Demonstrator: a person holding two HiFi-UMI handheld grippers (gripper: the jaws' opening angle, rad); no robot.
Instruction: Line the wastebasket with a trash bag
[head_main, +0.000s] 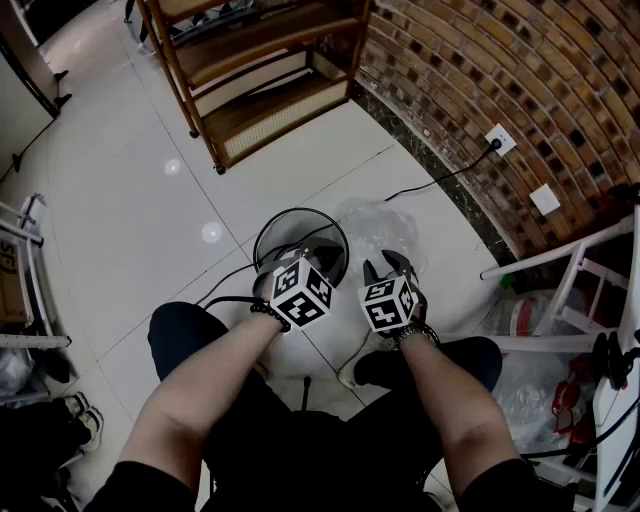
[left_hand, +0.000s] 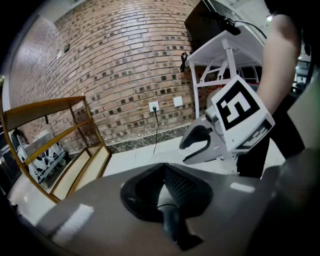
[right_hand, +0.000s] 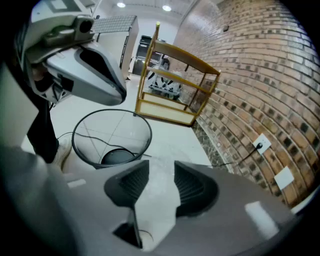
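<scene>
Your left claw (left_hand: 163, 166) is closed on nothing near the wire wastebasket (head_main: 325, 240) on the floor. Your right claw (right_hand: 161, 164) stands apart, aimed at the clear trash bag (head_main: 385, 225) just right, likely to pinch it.

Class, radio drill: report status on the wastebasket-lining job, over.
Left gripper shut, empty. Right gripper open over the crumpled clear trash bag on the floor. Wastebasket upright, unlined. Black cable runs along the floor beside it.
</scene>
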